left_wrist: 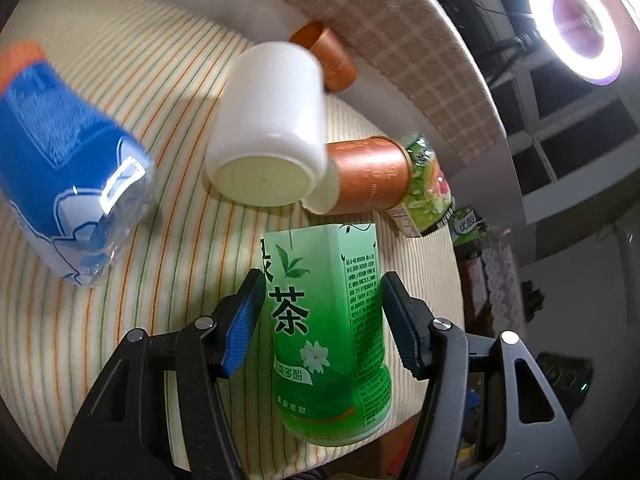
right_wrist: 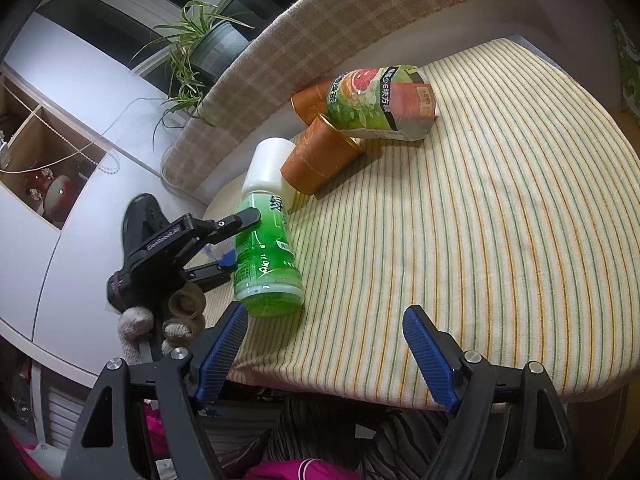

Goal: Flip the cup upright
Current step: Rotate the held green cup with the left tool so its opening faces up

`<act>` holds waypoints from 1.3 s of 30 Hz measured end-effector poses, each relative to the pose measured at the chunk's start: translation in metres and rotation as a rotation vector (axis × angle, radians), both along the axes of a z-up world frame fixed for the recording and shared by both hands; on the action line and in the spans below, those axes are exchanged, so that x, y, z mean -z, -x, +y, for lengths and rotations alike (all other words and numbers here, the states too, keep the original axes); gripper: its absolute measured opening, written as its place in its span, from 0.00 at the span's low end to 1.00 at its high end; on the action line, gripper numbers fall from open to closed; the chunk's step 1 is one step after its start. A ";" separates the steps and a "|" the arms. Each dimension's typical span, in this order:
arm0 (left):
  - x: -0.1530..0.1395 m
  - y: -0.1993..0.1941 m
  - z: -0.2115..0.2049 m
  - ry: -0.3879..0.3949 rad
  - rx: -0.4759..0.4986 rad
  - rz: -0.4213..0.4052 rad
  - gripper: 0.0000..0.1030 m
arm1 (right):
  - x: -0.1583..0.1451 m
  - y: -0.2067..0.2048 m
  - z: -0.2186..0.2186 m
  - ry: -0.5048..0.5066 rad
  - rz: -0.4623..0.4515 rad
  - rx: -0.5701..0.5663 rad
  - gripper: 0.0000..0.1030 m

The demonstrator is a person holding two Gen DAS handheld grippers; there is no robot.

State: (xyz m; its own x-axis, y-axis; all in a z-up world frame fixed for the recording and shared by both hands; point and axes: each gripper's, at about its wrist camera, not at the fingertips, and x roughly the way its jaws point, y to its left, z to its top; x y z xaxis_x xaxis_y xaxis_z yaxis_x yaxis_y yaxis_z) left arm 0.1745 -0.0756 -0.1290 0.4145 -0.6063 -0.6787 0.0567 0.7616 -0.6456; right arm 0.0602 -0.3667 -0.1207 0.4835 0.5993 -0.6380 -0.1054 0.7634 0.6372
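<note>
The left tool (left_wrist: 320,280) is clamped across the middle of the green tea container (left_wrist: 328,320), one ribbed pad on each flat side. That looks like the sensible hold for turning it: a grip at the waist lets the wrist swing it round.

In the right wrist view the container (right_wrist: 266,264) is low and left of centre. It leans, with its clear bottom towards the near edge of the counter (right_wrist: 480,240) and its top pointing away, so I judge the righting to be under way, not done.

Past its top is a white cup (left_wrist: 268,120), one round end facing the left camera. I can't tell whether that end is its mouth or its base, or whether it touches the green container.

Two copper tubes (right_wrist: 320,160) and a grapefruit drink carton (right_wrist: 380,104) are heaped together right behind, so there is little room to swing that way.

The right tool (right_wrist: 326,320) hangs at the bottom of the frame, spread wide and empty, probably kept ready to steady things.
</note>
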 end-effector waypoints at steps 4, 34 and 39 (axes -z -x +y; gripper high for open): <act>-0.015 0.010 -0.006 -0.070 0.023 -0.086 0.59 | 0.000 -0.001 0.002 0.003 0.001 -0.001 0.81; -0.048 0.049 -0.058 -0.472 0.122 -0.506 0.58 | 0.000 0.003 0.000 0.000 0.004 0.020 0.81; -0.045 0.052 -0.064 -0.469 0.157 -0.499 0.58 | -0.001 0.004 0.000 0.001 0.001 0.021 0.81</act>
State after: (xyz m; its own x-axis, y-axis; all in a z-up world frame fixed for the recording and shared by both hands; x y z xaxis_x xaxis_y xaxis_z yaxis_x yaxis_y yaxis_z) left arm 0.1220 -0.1397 -0.0842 0.6758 -0.3747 -0.6347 0.3933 0.9116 -0.1194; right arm 0.0562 -0.3664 -0.1200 0.4955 0.5887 -0.6387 -0.0891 0.7659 0.6368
